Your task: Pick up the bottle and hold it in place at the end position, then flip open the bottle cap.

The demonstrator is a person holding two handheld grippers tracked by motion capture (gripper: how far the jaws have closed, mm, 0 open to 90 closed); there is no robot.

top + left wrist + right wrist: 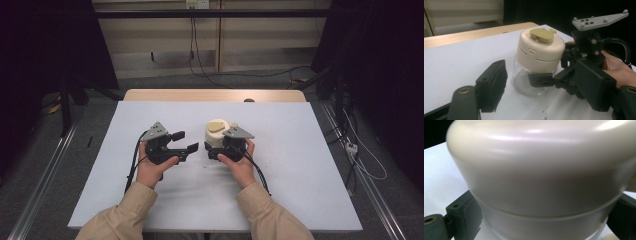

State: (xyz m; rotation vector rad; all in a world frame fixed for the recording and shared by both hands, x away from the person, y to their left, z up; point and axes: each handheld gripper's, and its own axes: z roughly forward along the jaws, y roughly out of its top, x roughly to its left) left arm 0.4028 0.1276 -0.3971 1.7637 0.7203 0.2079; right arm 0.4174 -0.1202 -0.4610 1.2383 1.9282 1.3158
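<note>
Left of centre in the high view, the left gripper [186, 141] rests on the matte white table [300, 165], its black jaws spread and empty. At centre stands the jar [216, 134]: a clear glass base under a smooth, rounded cream lid with a tan flap on top (its contents cannot be made out). The right gripper [214, 151] clasps the glass just below the lid, hiding the jar's lower part.
</note>
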